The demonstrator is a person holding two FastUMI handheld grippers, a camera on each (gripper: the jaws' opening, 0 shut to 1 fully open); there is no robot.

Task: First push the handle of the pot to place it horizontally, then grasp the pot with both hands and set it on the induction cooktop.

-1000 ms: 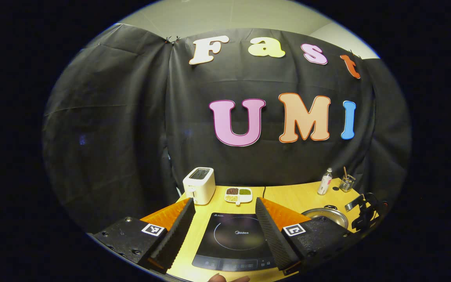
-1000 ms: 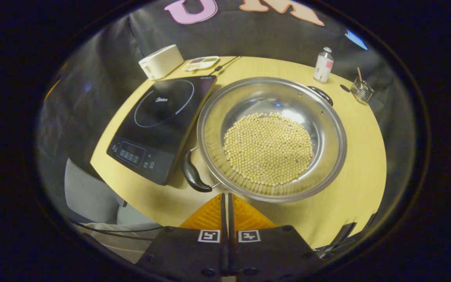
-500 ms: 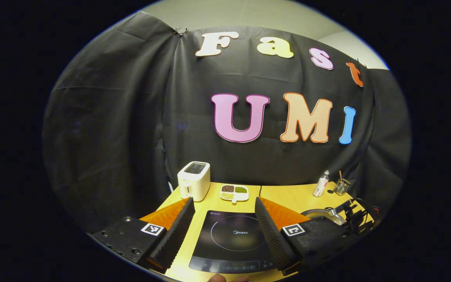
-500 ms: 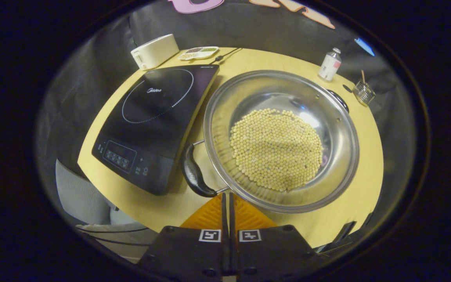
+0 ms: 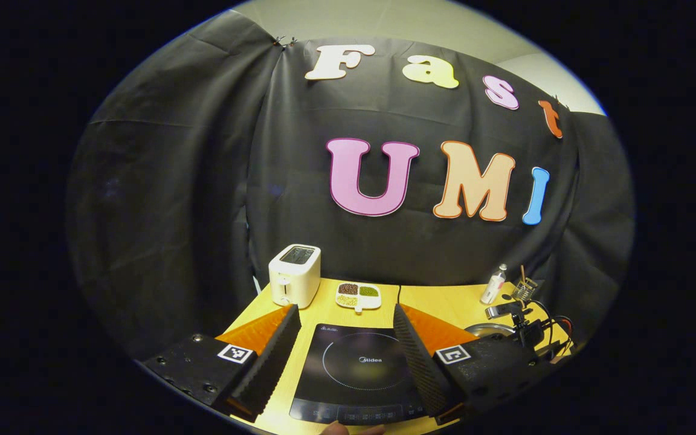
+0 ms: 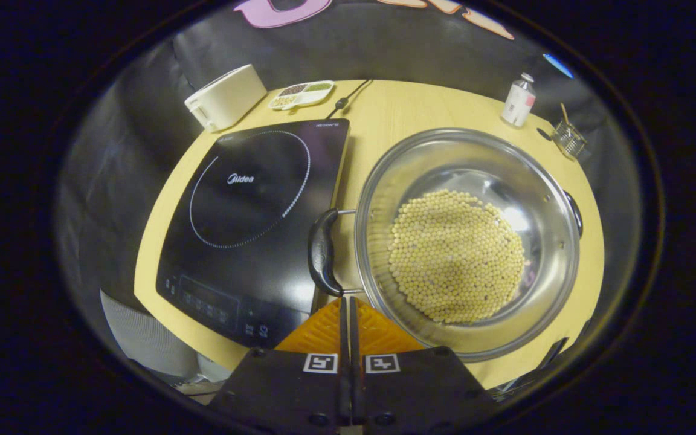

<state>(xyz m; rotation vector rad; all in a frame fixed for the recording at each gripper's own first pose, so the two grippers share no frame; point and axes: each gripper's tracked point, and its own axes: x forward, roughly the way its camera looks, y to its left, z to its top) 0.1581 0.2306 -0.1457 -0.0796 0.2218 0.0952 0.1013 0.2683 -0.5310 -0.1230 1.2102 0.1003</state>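
A steel pot (image 6: pixel 541 199) holding yellow beans stands on the wooden table, right of the black induction cooktop (image 6: pixel 251 205). Its black left handle (image 6: pixel 322 252) lies over the cooktop's right edge; the opposite handle (image 6: pixel 575 211) peeks past the far rim. My right gripper (image 6: pixel 346 300) is shut with nothing in it, its tips right at the near end of the left handle. In the left gripper view, my left gripper (image 5: pixel 345 310) hangs open above the cooktop (image 5: pixel 357 368), with the pot's rim (image 5: pixel 486 329) off to the right.
At the table's back stand a white toaster (image 6: pixel 224 99), a divided dish of beans (image 6: pixel 301 95), a small bottle (image 6: pixel 518 99) and a glass with a stick (image 6: pixel 568 139). A cable (image 6: pixel 348 96) runs behind the cooktop. The table's front edge is close below me.
The pot has turned: its near handle swung from the front-left round to the left side, next to the cooktop. My right gripper followed it, still shut. The left gripper barely moved.
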